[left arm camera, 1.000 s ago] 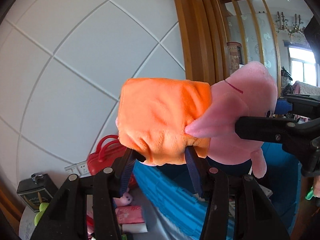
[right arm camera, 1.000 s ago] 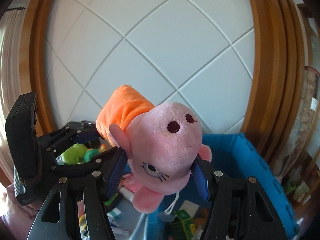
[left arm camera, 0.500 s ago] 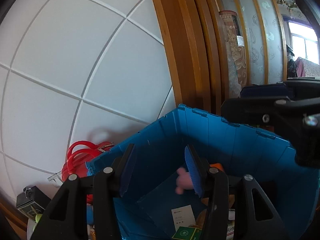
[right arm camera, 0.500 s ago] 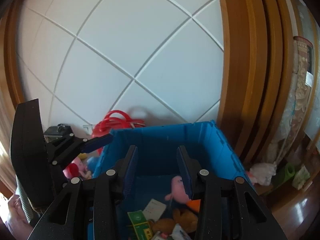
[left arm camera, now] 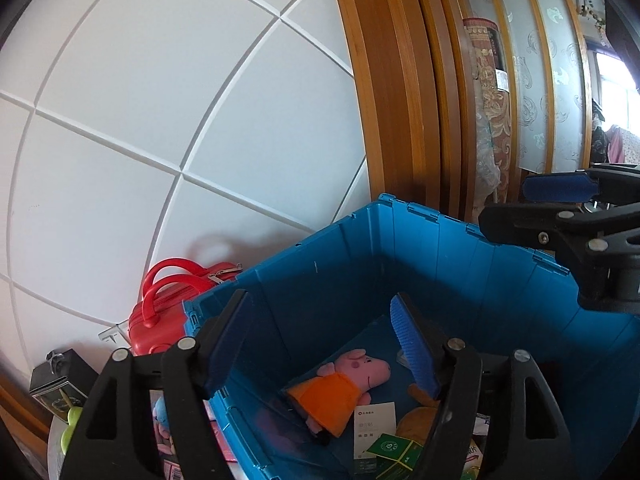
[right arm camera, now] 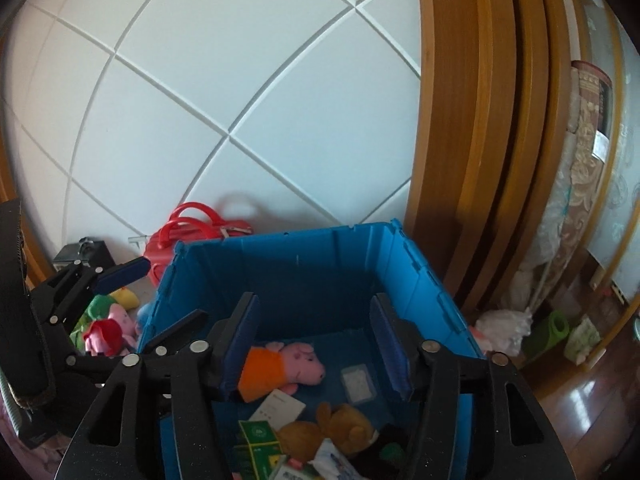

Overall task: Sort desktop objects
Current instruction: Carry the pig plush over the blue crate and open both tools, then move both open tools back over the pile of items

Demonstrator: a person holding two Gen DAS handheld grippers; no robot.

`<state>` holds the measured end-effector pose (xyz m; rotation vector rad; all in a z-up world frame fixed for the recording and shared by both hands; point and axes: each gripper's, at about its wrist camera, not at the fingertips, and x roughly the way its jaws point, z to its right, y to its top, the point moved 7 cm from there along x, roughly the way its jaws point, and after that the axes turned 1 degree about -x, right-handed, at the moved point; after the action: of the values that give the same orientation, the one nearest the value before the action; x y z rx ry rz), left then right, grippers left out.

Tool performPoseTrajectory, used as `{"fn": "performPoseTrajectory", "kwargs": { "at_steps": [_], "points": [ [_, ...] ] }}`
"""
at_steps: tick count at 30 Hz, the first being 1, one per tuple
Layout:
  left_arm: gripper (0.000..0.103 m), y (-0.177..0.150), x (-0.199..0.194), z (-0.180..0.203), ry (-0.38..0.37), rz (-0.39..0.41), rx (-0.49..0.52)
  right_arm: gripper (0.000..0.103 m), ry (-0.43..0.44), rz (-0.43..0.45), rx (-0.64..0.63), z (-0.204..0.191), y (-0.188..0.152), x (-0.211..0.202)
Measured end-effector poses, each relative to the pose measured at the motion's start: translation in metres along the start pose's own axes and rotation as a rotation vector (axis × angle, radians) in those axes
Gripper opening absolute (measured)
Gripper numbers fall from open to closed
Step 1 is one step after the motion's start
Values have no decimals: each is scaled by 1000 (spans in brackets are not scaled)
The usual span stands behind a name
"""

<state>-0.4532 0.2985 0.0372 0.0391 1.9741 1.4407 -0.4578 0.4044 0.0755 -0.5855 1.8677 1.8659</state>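
Observation:
A pink pig plush [left arm camera: 340, 384] in an orange dress lies on its side on the floor of the blue plastic bin [left arm camera: 400, 216]. My left gripper [left arm camera: 320, 340] hovers over the bin's near left corner; its jaws are opening with nothing between them. In the right wrist view the pig plush [right arm camera: 284, 368] shows through the gap of my right gripper [right arm camera: 316, 344], well below it. That gripper's jaws are opening too and hold nothing. It hangs over the bin [right arm camera: 288, 236].
A brown plush [right arm camera: 340, 424], white cards and green boxes lie in the bin. A red handbag [left arm camera: 176, 304] stands behind its left corner by the white panelled wall. Plush toys [right arm camera: 108, 328] lie left of the bin. A wooden frame [right arm camera: 460, 140] rises to the right.
A second ago both grippers held the pig plush up in the air. It has dropped into the bin and lies on the floor, and both pairs of jaws stand wider.

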Motion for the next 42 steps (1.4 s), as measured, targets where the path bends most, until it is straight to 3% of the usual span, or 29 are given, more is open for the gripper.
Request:
{"fn": "performPoseTrajectory", "kwargs": {
  "at_steps": [4, 7, 11, 15, 27, 33, 36, 42],
  "points": [
    [73, -4, -18, -13, -6, 7, -20, 68, -47, -7, -32, -12, 1, -9],
    [75, -7, -32, -21, -4, 12, -22, 87, -62, -14, -33, -20, 0, -18],
    [75, -11, -53, -33, 0, 24, -40, 90, -75, -8, -63, -36, -3, -33],
    [76, -21, -75, -43, 9, 41, -43, 101, -78, 4, -79, -54, -8, -51],
    [80, -58, -158, -89, 55, 172, -119, 103, -7, 91, -34, -112, -33, -108],
    [80, -93, -200, -133, 149, 227, -212, 103, 126, 119, 34, -157, -54, -120],
    [80, -122, -213, -157, 240, 229, -235, 103, 173, 131, 27, -187, -64, -120],
    [80, -195, -228, -205, 391, 151, -270, 103, 243, 155, -9, -247, -88, -112]
  ]
}}
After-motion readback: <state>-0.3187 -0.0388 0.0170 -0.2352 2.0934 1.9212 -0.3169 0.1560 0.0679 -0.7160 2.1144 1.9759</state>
